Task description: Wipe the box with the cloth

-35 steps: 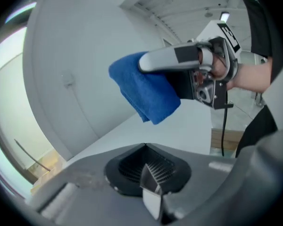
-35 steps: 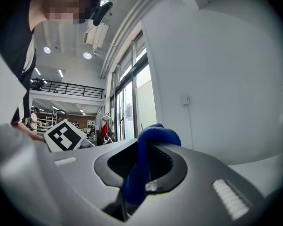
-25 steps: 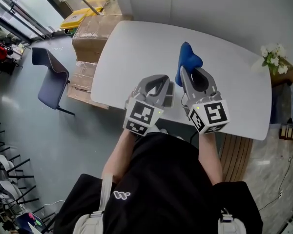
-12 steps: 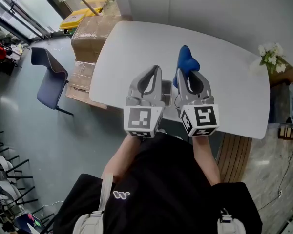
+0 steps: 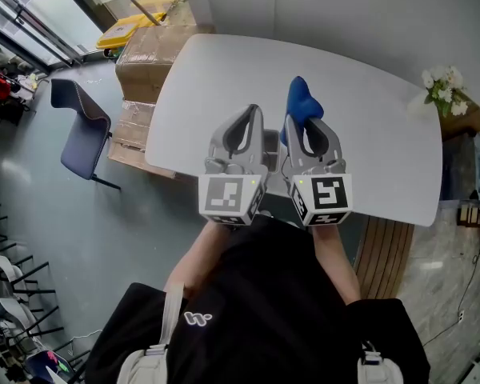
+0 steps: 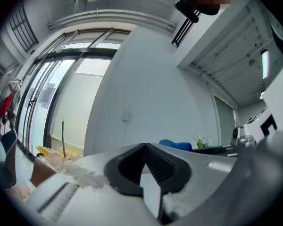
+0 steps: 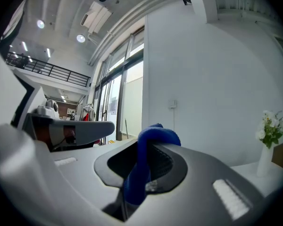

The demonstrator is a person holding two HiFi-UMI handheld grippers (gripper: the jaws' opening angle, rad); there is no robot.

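Observation:
Both grippers are held level above the white table [image 5: 368,110], close under the head camera. My right gripper [image 5: 301,120] is shut on a blue cloth [image 5: 301,101], which bunches out past its tips. In the right gripper view the cloth [image 7: 142,171] runs down between the jaws of that gripper [image 7: 148,145]. To its left, my left gripper [image 5: 254,112] is shut with nothing in it, its jaws meeting at the tip [image 6: 144,147]. The blue cloth [image 6: 177,145] shows beyond it. A small grey thing [image 5: 270,144] peeks between the grippers, mostly hidden; I cannot tell what it is.
Cardboard boxes [image 5: 140,50] are stacked on the floor by the table's far left corner. A dark chair [image 5: 80,130] stands left of them. A vase of white flowers [image 5: 442,86] is at the table's right end. A wall runs behind the table.
My left gripper has risen and rolled upright, so it now sits side by side with the right one. The right gripper with the cloth has barely shifted.

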